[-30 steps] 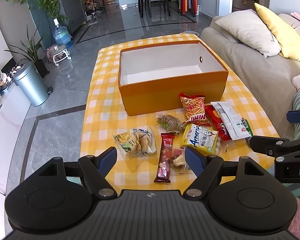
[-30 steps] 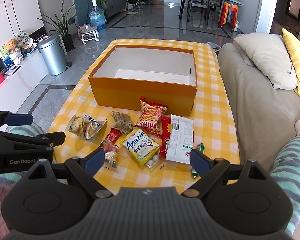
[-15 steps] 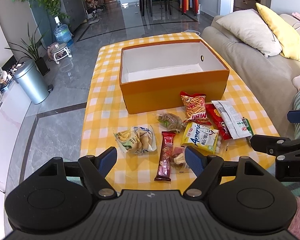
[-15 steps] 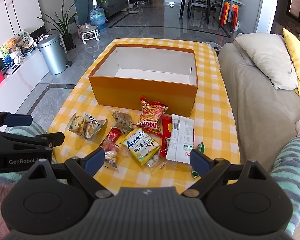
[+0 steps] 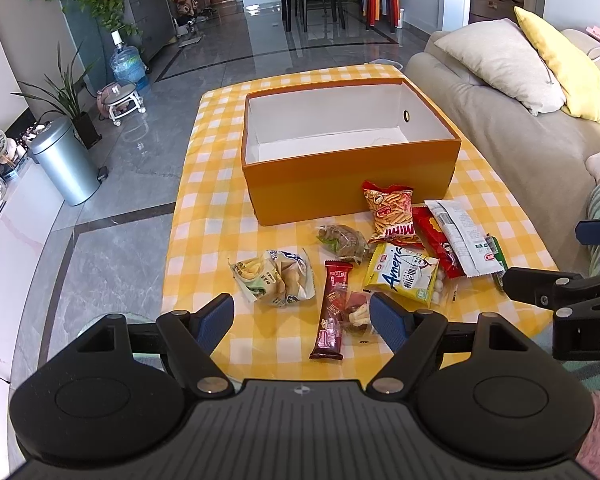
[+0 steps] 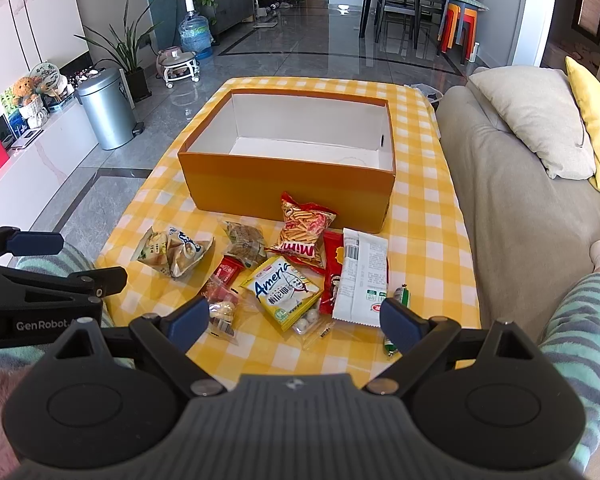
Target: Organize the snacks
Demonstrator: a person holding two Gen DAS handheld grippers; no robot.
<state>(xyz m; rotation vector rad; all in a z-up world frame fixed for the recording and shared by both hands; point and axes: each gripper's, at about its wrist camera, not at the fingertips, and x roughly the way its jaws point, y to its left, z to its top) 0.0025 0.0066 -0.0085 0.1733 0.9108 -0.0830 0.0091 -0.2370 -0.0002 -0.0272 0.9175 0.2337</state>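
An open orange box (image 5: 352, 184) with a white inside stands on the yellow checked table (image 5: 208, 216); it also shows in the right wrist view (image 6: 284, 184). Several snack packs lie in front of it: a pale crumpled bag (image 5: 274, 276), a dark red bar (image 5: 332, 312), a yellow America pack (image 5: 402, 274), a red Mimi bag (image 5: 390, 214), a white packet (image 5: 462, 238). My left gripper (image 5: 302, 320) is open and empty, near the table's front edge, short of the bar. My right gripper (image 6: 294, 320) is open and empty, short of the yellow pack (image 6: 282, 288).
A grey sofa (image 6: 512, 184) with a beige cushion (image 6: 536, 120) and a yellow cushion (image 6: 596, 120) runs along the right. A metal bin (image 5: 66, 160) and plants stand on the floor at left. A striped leg (image 6: 580, 320) is at right.
Both views have shifted slightly forward toward the table. The snacks and box have not moved. Both grippers stay open.
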